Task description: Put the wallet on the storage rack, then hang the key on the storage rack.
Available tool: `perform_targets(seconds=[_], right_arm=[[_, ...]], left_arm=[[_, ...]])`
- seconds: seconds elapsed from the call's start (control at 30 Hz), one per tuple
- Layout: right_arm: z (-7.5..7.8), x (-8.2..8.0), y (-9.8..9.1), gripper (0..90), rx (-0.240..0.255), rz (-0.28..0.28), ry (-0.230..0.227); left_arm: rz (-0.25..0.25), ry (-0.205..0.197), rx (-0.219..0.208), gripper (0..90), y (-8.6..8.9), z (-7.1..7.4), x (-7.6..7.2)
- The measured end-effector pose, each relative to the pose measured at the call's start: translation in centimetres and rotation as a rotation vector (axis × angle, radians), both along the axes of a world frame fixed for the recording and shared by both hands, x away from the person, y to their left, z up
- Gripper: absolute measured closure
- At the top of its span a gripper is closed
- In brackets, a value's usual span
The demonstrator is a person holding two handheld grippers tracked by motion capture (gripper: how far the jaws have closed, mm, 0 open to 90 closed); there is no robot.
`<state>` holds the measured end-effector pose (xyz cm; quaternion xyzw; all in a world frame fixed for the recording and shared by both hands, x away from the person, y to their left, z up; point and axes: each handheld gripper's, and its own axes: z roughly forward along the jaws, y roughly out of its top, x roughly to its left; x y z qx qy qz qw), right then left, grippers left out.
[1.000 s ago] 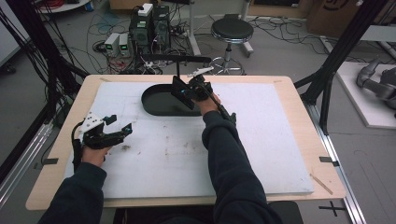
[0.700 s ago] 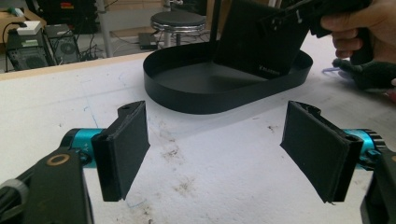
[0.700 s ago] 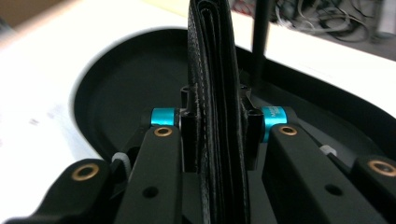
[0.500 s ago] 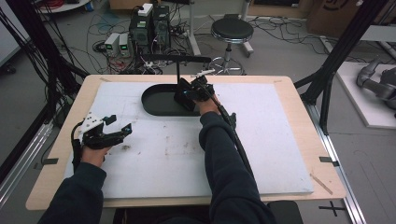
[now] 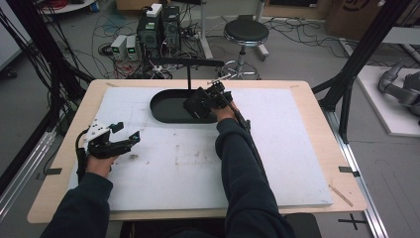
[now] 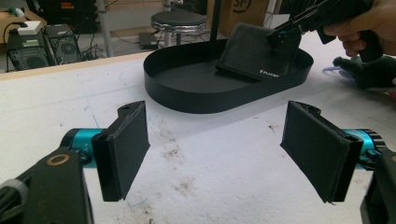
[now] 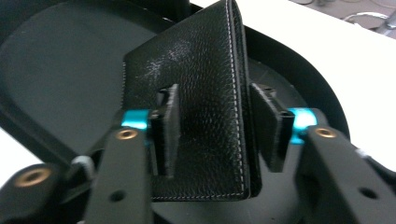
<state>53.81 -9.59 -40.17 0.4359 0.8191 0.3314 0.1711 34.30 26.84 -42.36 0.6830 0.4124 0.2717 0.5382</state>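
1. step in hand: right claw [image 5: 210,101] is dropping a black wallet [image 5: 198,105] into the black tray [image 5: 166,106], upper middle of the high view.
2. wallet is inside the tray at its right end, tilted, leaning on the wall; in the left gripper view it sits upper right [image 6: 257,51] with its low edge on the tray floor.
3. right claw state: jaws have just been opening. in the right gripper view the wallet [image 7: 205,107] stands between them; a gap shows at the right pad, left pad looks near or touching, can't tell. reads as released, not pinched.
4. left claw [image 5: 124,139] is spread wide, holds nothing, rests on the white bench [image 5: 297,163] at left middle of the high view, well apart from the tray.
5. next move, my guess: lift the right claw straight off without snagging the wallet, so it drops flat in the tray; watch that it doesn't tip over the wall.
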Motion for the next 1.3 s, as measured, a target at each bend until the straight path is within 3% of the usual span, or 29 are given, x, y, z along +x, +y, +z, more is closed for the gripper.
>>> perform_targets(seconds=[0.07,0.17,0.27,0.3,0.37,0.4,0.43,0.47,0.53,0.57,0.6,0.67,0.7,0.77,0.87,0.9,1.1,1.3], right_arm=[[0.5,-0.3,-0.1,37.7,-0.019,-0.019,-0.027],[1.9,-1.1,-1.0,31.8,-0.027,-0.017,-0.082],[3.6,-2.1,-2.6,30.0,-0.027,-0.002,-0.111],[4.8,-3.1,-3.9,29.5,-0.013,0.02,-0.136],[5.2,-3.6,-4.5,29.6,-0.007,0.032,-0.154],[6.1,-5.0,-5.9,29.6,0.0,0.052,-0.204],[6.1,-5.0,-5.9,29.6,0.0,0.052,-0.204],[6.4,-5.8,-6.7,29.5,0.008,0.061,-0.224],[6.9,-7.2,-8.2,24.5,0.01,0.056,-0.213],[7.0,-8.3,-9.1,24.3,0.016,0.054,-0.228],[7.0,-8.9,-9.7,24.1,0.025,0.063,-0.241],[7.2,-10.3,-10.8,21.0,-0.015,0.044,-0.184],[7.0,-11.8,-12.1,21.1,-0.001,0.05,-0.193],[6.8,-12.6,-12.7,21.1,0.01,0.056,-0.204],[5.9,-14.1,-14.4,21.1,0.01,0.025,-0.212],[5.2,-14.8,-15.4,21.1,0.036,-0.001,-0.219],[3.3,-16.0,-16.9,21.3,0.049,-0.024,-0.217],[2.6,-16.4,-16.9,21.4,0.05,-0.028,-0.218]], left_arm=[[-0.001,0.001,0.001,22.7,0.1,0.0,0.0],[0.0,-0.001,-0.004,22.7,0.1,0.0,0.0],[0.001,0.0,-0.005,22.7,0.1,0.0,0.0],[0.001,0.0,-0.004,22.7,0.1,0.0,0.0],[-0.001,0.001,-0.004,22.7,0.1,0.0,0.0],[-0.001,0.001,-0.003,22.7,0.1,0.0,0.0],[-0.001,0.001,-0.003,22.7,0.1,0.0,0.0],[0.0,0.002,-0.004,22.7,0.1,0.0,0.0],[0.003,0.0,-0.005,22.7,0.1,0.0,0.0],[0.003,-0.001,-0.005,22.7,0.1,0.0,0.0],[0.003,0.0,-0.005,22.7,0.1,0.0,0.0],[0.001,0.003,-0.006,22.7,0.1,0.0,0.0],[0.001,0.004,-0.006,22.7,0.1,0.0,0.0],[-0.003,0.005,0.004,22.7,0.1,0.0,-0.1],[0.0,0.004,0.006,22.7,0.1,0.0,-0.2],[0.002,0.003,0.006,22.7,0.1,0.0,-0.2],[0.007,0.002,0.01,22.7,0.1,0.0,-0.1],[0.009,0.0,0.001,22.7,0.1,0.0,-0.1]])
